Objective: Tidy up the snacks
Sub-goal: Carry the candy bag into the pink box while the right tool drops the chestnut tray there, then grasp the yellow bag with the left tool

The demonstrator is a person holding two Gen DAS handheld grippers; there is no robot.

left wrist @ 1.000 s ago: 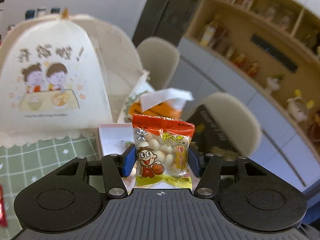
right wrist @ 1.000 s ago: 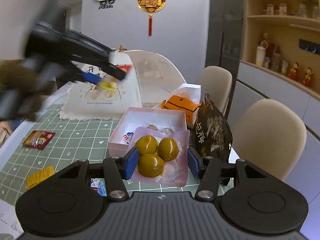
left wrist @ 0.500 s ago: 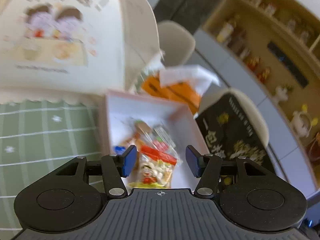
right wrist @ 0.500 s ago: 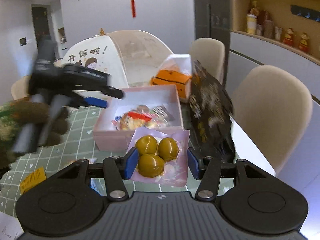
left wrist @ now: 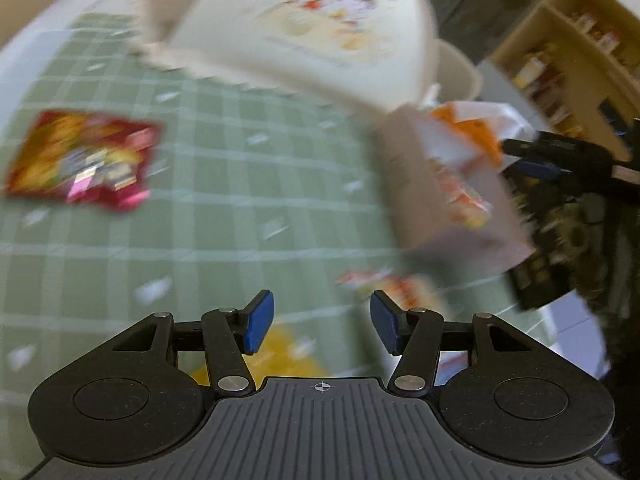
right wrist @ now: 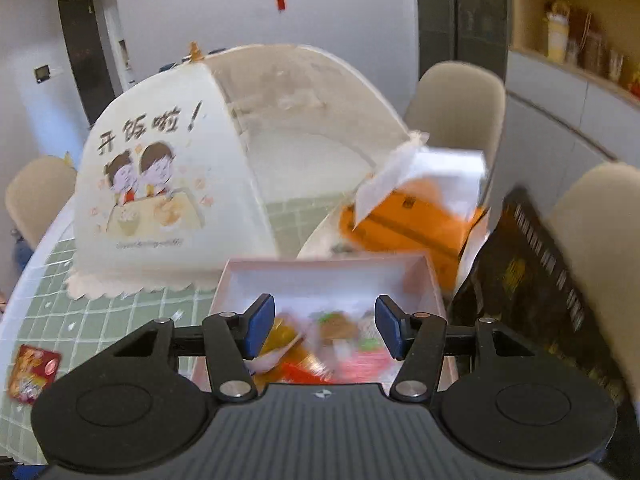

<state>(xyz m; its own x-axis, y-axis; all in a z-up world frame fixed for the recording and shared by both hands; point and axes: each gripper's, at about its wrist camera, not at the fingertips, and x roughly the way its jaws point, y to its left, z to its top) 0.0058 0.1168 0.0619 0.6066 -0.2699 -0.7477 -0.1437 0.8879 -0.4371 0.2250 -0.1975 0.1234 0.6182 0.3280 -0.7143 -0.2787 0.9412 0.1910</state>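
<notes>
The pink box sits on the green checked cloth, several snack packets already heaped inside. The right gripper hangs just over it, jaws apart and empty. The left gripper is likewise spread with nothing between, low over the cloth, with a red packet well off to its left. Next pick looks like that packet: come in flat, straddle an edge, then close

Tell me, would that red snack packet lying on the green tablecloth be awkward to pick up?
Probably somewhat. The red snack packet lies flat on the tablecloth, leaving little edge to pinch. Its shiny wrapper looks slippery and floppy, so it would likely sag. It seems thin, hence light.
</notes>
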